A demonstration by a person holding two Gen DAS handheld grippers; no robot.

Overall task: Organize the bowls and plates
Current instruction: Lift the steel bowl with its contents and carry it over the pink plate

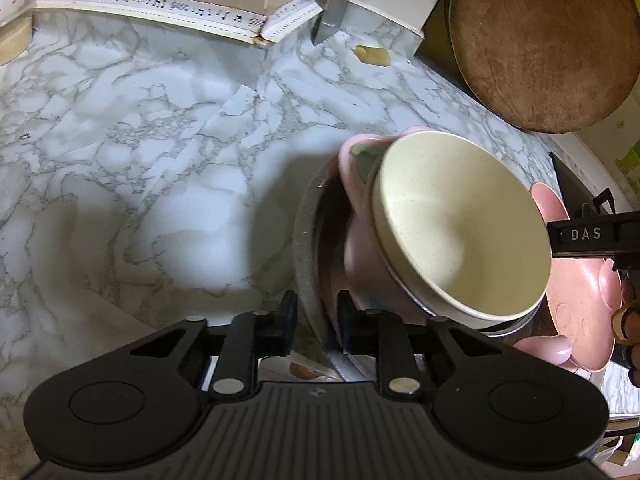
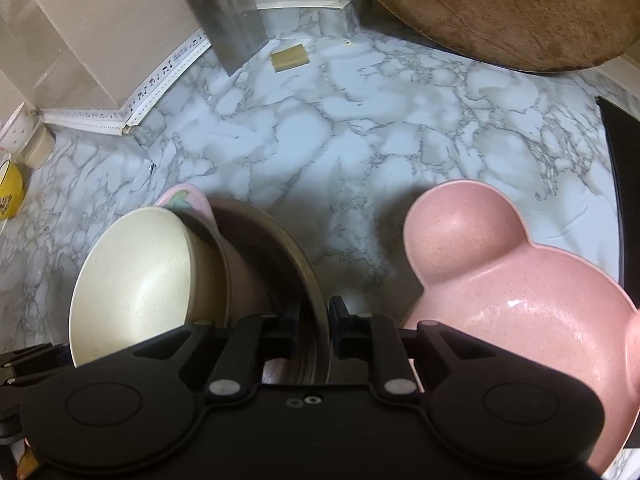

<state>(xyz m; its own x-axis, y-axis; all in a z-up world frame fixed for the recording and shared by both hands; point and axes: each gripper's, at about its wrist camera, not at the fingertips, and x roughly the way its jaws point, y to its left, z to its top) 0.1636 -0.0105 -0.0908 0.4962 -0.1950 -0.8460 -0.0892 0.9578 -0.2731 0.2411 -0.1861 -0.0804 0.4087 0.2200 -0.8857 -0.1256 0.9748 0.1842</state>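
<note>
A cream bowl [image 1: 460, 232] sits tilted inside a pale pink patterned bowl [image 1: 352, 176], and both are nested in a metal bowl [image 1: 304, 232] on the marble counter [image 1: 140, 140]. My left gripper [image 1: 316, 320] is shut on the metal bowl's rim, one finger inside and one outside. The right wrist view shows the cream bowl [image 2: 140, 272], the pink bowl [image 2: 188, 200] and the metal bowl [image 2: 296, 256] as the same stack. My right gripper [image 2: 314, 320] is shut on the rim's opposite side. A pink mouse-eared dish [image 2: 500, 280] lies right beside it, and it also shows in the left wrist view [image 1: 580, 300].
A round wooden board [image 1: 544, 40] leans at the back right. A small beige block [image 2: 290, 56] and a metal post [image 2: 228, 8] stand near the back wall. A yellow bowl [image 2: 10, 188] sits far left. A black edge [image 2: 624, 160] borders the counter's right side.
</note>
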